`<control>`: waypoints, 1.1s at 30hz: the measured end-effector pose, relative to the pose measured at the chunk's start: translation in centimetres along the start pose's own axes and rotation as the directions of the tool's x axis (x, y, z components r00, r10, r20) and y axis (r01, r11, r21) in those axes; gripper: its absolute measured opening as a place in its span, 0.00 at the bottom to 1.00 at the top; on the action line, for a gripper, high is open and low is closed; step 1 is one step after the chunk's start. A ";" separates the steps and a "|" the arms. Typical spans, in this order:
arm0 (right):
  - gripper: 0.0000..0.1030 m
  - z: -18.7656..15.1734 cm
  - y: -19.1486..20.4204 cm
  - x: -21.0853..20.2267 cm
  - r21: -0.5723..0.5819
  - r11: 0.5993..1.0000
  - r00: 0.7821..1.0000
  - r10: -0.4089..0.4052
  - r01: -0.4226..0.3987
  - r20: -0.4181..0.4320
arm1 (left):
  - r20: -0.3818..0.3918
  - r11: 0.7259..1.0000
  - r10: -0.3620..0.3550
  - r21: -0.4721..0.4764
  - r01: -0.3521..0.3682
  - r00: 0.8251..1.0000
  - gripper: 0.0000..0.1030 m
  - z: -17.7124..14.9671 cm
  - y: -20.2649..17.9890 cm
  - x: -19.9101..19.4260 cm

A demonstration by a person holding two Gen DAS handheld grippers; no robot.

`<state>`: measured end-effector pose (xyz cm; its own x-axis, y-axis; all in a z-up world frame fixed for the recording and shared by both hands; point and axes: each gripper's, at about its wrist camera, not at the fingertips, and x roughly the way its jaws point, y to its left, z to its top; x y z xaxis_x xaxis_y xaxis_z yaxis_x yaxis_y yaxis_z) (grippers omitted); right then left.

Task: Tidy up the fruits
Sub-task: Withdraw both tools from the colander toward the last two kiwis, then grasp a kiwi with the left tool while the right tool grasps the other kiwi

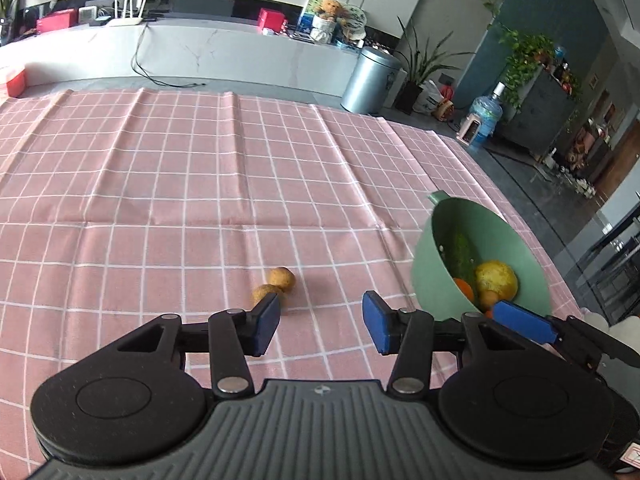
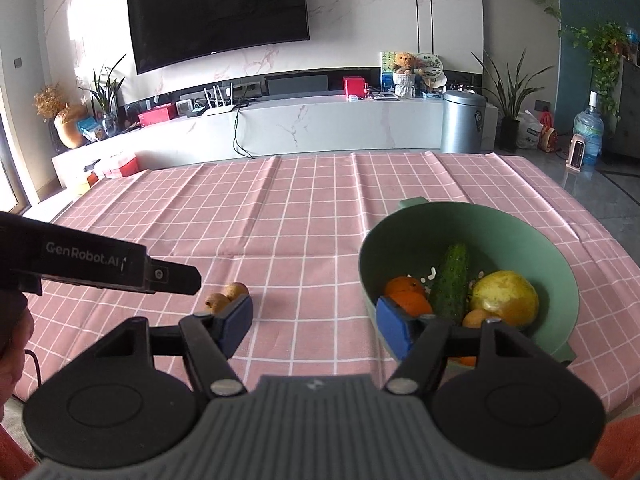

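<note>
Where the pink checked cloth point(image 2: 304, 216) covers the worktop, a green bowl point(image 2: 560, 264) of fruit sits right, two small brown fruits point(image 1: 276, 286) lie touching mid-cloth, and both the left gripper point(image 1: 318, 326) and right gripper point(image 2: 314, 320) hold their jaws apart, empty. Only the right wrist view shows the wall television point(image 2: 218, 12); only the left shows the dark cabinet point(image 1: 536, 114) past the water bottle point(image 1: 486, 114).

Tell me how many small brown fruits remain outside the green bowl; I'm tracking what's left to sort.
2. Both lie touching on the pink checked tablecloth, left of the green bowl: one small brown fruit farther back, the other small brown fruit nearer. None seems hidden.

Small brown fruit point(image 1: 265, 293) half hidden behind left tongs point(image 1: 320, 326) pad
</note>
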<state>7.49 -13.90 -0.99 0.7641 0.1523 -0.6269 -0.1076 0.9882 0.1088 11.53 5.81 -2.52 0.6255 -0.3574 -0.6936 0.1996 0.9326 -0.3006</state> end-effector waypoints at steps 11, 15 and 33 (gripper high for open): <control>0.53 0.1 2.7 3.2 -0.070 0.996 0.997 0.058 -0.062 -0.060 | 0.061 0.986 0.130 0.100 -0.136 0.990 0.82 -1.0 0.9 0.3; 0.43 0.2 3.3 4.9 -0.103 0.992 0.993 0.068 -0.077 -0.096 | 0.023 0.991 0.109 0.080 -0.110 0.994 0.75 -0.9 2.0 1.2; 0.28 -0.6 3.8 10.9 -0.162 0.982 0.979 0.067 -0.099 -0.193 | -0.140 0.992 0.079 0.106 -0.064 0.987 0.51 -0.5 1.9 7.3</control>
<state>15.02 -8.50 -7.82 0.6179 0.2179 -0.7554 -0.2844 0.9577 0.0436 16.09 4.98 -8.45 0.5273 -0.2861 -0.8001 0.2375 0.9537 -0.1845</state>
